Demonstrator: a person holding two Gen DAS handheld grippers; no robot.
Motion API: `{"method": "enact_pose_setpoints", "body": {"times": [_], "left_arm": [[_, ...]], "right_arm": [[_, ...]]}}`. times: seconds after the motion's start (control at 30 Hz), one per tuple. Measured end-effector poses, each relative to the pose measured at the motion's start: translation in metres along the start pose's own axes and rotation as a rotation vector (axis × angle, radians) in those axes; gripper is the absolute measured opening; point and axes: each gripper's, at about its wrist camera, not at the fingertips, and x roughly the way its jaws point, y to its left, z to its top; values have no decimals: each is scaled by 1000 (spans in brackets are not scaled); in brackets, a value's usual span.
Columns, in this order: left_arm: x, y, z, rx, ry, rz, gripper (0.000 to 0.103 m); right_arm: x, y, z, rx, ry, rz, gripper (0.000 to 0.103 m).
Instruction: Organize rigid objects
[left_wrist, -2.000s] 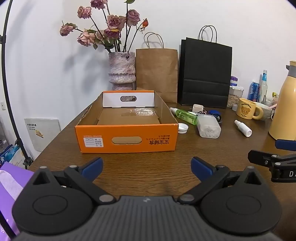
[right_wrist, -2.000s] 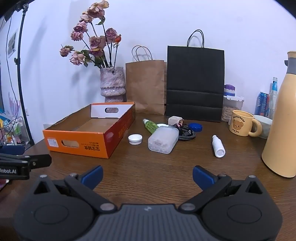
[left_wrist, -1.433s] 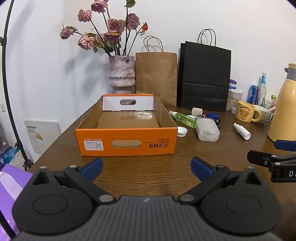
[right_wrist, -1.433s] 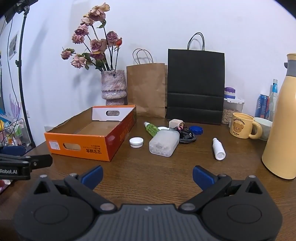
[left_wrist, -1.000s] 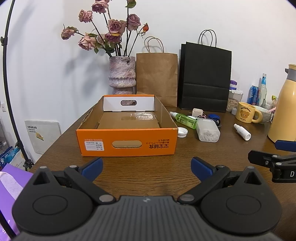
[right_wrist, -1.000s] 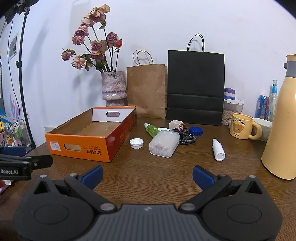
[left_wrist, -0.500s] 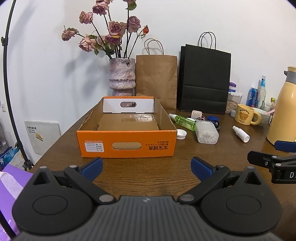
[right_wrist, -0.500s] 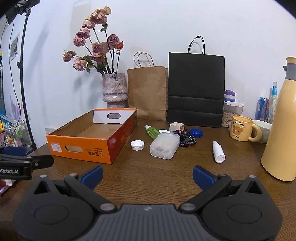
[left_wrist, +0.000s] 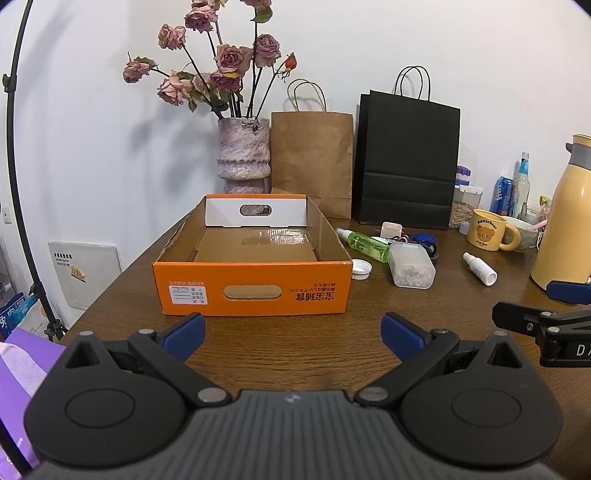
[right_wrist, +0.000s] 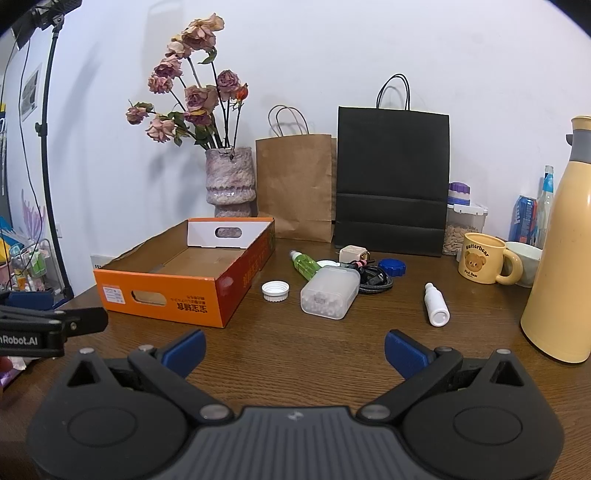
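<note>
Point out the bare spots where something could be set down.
The orange box floor is bare. Bare tabletop runs from the box to the right tongs. More lies between the white spray bottle and yellow flask. Crowded: around the clear case and black cable.

Thermos (right_wrist: 561, 258) top cut off; box label (left_wrist: 188, 294) print perhaps illegible.

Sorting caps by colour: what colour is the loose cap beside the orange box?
White cap, clearest in the right wrist view.
</note>
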Motion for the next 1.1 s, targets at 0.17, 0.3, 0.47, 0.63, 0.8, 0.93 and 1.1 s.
{"method": "enact_pose_setpoints", "body": {"times": [0.17,0.3,0.47,0.63,0.8,0.93,1.1], "left_arm": [[0,0,0,-1,-2,-2,103],[0,1,0,-1,-2,-3,103],[0,0,0,-1,-3,-2,103],[0,0,1,-1,-3,-1,103],[0,0,1,-1,-4,-2,103],[0,0,1,-2,-4,-2,103],[0,1,4,-6,-6,-2,103]], "right_arm": [[0,0,0,0,0,1,103],[0,0,0,-1,-1,0,103],[0,0,0,-1,-1,0,103],[0,0,0,-2,-2,0,103],[1,1,0,-2,-2,0,103],[1,1,2,-3,-3,2,103],[3,1,5,-6,-2,1,103]]}}
